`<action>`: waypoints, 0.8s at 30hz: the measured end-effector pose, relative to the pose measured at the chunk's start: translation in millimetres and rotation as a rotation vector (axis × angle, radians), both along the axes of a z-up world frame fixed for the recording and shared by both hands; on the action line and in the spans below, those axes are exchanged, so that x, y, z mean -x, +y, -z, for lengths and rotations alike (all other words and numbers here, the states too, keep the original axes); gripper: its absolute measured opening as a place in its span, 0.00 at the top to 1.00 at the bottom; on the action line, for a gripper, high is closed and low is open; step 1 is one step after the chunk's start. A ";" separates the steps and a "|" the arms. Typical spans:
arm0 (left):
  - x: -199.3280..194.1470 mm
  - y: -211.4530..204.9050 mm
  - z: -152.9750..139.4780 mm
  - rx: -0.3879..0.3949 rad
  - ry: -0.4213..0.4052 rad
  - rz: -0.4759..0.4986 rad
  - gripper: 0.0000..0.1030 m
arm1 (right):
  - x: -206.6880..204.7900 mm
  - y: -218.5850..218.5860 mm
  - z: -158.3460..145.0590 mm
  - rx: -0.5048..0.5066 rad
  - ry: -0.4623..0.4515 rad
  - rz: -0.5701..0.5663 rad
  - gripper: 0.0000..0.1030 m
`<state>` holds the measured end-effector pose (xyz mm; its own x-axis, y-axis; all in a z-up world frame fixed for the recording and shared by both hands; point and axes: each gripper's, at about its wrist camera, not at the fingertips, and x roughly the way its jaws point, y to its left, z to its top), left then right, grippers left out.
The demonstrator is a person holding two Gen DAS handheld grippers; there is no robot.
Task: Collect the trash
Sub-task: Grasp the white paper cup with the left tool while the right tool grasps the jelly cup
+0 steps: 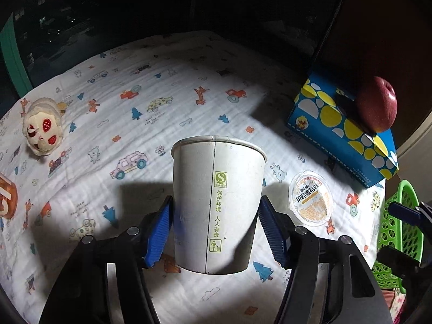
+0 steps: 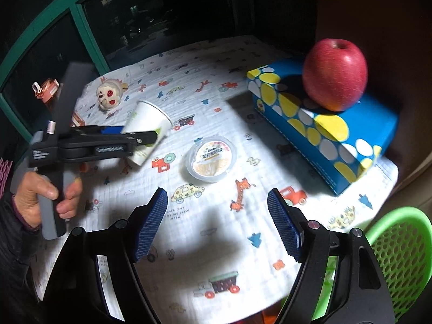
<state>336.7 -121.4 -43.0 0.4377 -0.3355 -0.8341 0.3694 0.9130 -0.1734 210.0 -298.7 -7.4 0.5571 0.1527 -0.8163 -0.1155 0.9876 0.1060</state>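
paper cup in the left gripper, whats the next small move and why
Probably lift the paper cup and carry it toward the green basket: the left gripper has its blue pads on both sides of the cup, and the basket sits at the table's edge.

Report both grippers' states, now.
Left gripper: shut on the white paper cup.
Right gripper: open, nothing between its blue pads.

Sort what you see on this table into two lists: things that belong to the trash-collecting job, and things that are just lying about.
Part of the job:
paper cup, between the left gripper's fingers
sealed jelly cup
green basket
right gripper, open and empty

Just lying about:
apple
blue dotted box
plush toy
orange bottle
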 end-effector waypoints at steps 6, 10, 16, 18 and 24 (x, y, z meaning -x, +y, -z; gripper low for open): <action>6.9 24.5 -10.7 -0.014 -0.036 -0.026 0.41 | -28.0 18.2 19.0 0.029 0.048 -0.023 0.24; 9.4 36.3 -11.4 -0.005 -0.035 -0.044 0.41 | -42.1 24.2 30.1 0.061 0.066 -0.025 0.24; 11.0 47.0 -8.2 0.006 -0.028 -0.061 0.41 | -61.8 21.8 49.7 0.019 0.116 -0.003 0.24; 11.7 49.7 -7.1 0.011 -0.025 -0.066 0.41 | -65.6 24.4 53.8 0.031 0.124 0.000 0.24; 14.3 52.9 -5.7 0.009 -0.026 -0.067 0.41 | -75.5 26.2 64.1 0.030 0.136 0.015 0.24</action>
<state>322.3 -68.5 -37.2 0.4810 -0.3119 -0.8194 0.3117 0.9344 -0.1727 285.5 -272.6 -71.5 0.4428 0.1195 -0.8886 -0.0874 0.9921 0.0899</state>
